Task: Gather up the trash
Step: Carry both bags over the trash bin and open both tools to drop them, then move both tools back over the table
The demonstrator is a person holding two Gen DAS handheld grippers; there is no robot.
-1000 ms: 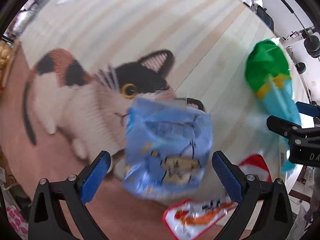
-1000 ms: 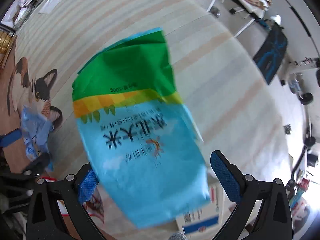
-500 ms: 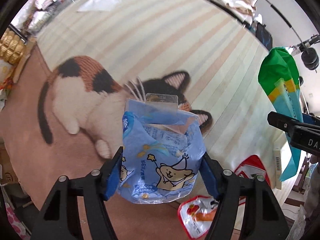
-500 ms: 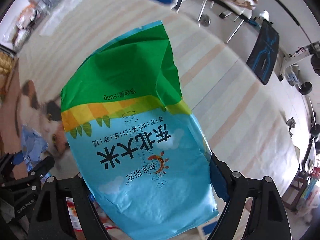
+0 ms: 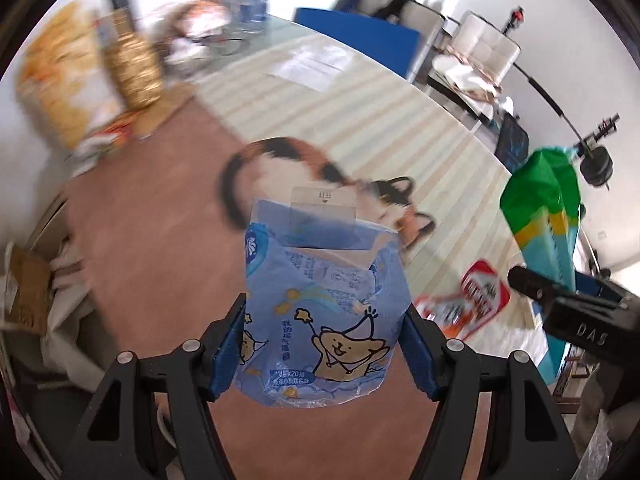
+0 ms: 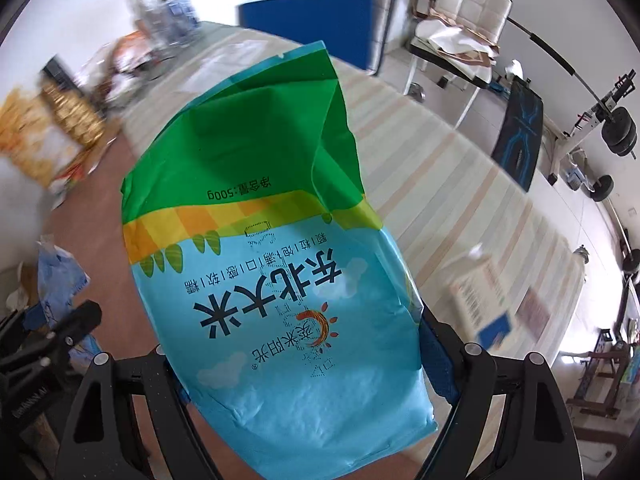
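Striped floor mat [image 5: 400,92] now sits far below: left gripper [image 5: 322,346] has squeezed the crinkly blue tissue pack [image 5: 324,320], right gripper [image 6: 300,354] the green-and-blue rice bag [image 6: 272,248]; both are lifted, ready for binning.

The rice bag [image 6: 280,272] hides the right gripper's left pad, the cat rug [image 5: 320,176] is part-covered by the tissue pack [image 5: 324,320] — far clutter blurred.

Crumpled blue wrapper [image 5: 320,320] and green-blue bag [image 6: 280,280], both aloft

Left gripper [image 5: 324,350] and right gripper [image 6: 304,354] are both held pointing steeply downward, jaws clamped on loads.
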